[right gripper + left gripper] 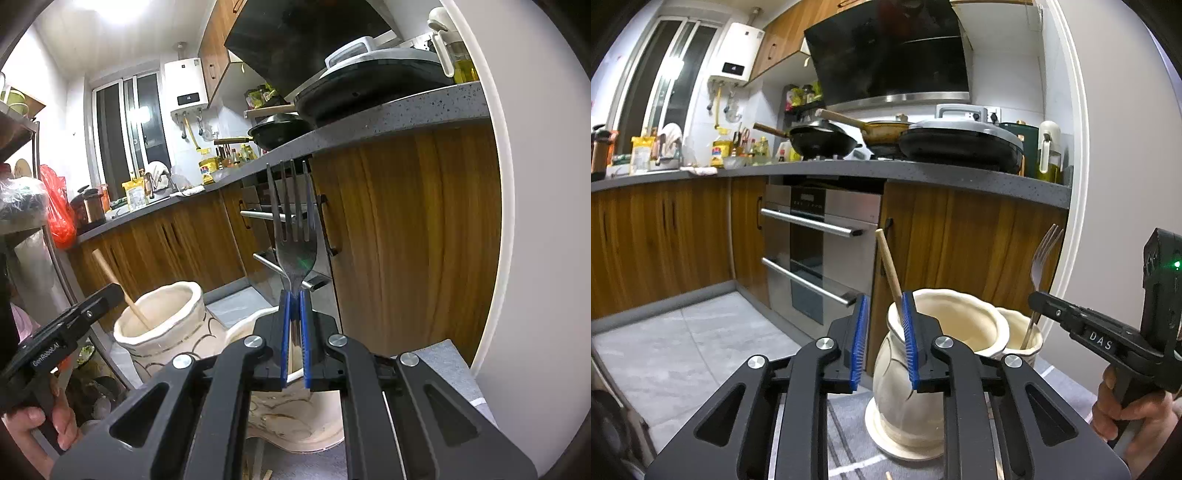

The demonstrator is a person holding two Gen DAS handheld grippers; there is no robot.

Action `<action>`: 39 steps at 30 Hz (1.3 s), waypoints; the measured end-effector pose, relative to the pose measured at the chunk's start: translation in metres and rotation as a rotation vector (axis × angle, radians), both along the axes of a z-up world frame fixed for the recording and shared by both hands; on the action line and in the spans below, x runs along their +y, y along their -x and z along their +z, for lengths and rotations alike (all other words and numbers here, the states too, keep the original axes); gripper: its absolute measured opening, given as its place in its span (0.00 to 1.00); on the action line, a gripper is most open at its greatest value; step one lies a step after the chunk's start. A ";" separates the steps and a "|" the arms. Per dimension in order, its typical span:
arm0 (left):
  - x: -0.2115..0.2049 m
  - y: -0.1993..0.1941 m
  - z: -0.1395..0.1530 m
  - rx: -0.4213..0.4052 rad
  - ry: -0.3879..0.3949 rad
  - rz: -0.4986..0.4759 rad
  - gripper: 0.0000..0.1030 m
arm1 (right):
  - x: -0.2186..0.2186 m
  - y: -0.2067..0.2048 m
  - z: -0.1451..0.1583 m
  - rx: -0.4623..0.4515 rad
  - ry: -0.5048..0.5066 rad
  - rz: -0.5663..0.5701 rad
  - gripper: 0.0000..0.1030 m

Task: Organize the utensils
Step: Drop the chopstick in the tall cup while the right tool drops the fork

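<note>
1. The left gripper [884, 325] stands with its blue pads [860, 341] a narrow way apart, nothing pressed between them, beside the rim of a cream jar [923, 369].
2. A wooden stick [889, 269] leans out of that jar, its lower end inside the mouth. It runs just behind the gripper's right-hand pad; whether the two touch cannot be told.
3. The jar stands on a pale saucer [886, 441] laid on a grey striped mat [846, 435].
4. The right gripper [294, 321] is clamped on the neck of a steel fork [293, 236], tines up, handle running down between the pads.
5. From the left wrist view, the fork's handle reaches down into a second, smaller cream pot [1023, 332] that stands touching the first jar on its right side.
6. From the right wrist view, that pot [295, 424] sits directly under the closed fingers, with the taller jar [162, 325] and its stick [122, 291] to the left.
7. A hand [1134, 417] grips the right tool's handle; another hand [40, 421] grips the left one.
8. Behind, a kitchen: wooden cabinets [960, 240] under a grey counter [923, 173], a steel oven [820, 251], and pans [823, 138] on the hob below a black hood [890, 51].
</note>
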State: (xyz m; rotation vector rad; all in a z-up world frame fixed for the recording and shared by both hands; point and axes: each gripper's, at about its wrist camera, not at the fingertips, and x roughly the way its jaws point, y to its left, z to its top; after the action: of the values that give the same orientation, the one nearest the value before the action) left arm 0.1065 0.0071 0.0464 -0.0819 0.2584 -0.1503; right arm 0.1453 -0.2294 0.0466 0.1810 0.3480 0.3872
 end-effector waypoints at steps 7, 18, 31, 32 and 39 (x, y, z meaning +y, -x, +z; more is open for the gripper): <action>0.005 0.005 0.000 -0.009 0.004 0.021 0.35 | 0.002 -0.001 -0.003 0.010 0.017 -0.017 0.05; 0.006 0.005 -0.001 -0.003 0.005 0.019 0.41 | 0.003 -0.010 -0.009 0.058 0.016 -0.038 0.05; 0.004 0.006 -0.001 0.000 0.007 0.020 0.54 | -0.001 -0.011 -0.008 0.067 -0.008 -0.065 0.24; 0.004 0.006 0.000 -0.001 0.007 0.021 0.55 | -0.002 -0.012 -0.007 0.068 -0.013 -0.067 0.29; 0.008 0.011 0.001 -0.002 0.008 0.030 0.70 | -0.003 -0.002 -0.003 0.049 -0.026 -0.062 0.65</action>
State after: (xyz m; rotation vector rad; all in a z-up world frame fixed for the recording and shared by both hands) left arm 0.0954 0.0151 0.0475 -0.0938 0.2543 -0.1217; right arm 0.1478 -0.2329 0.0437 0.2266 0.3852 0.3261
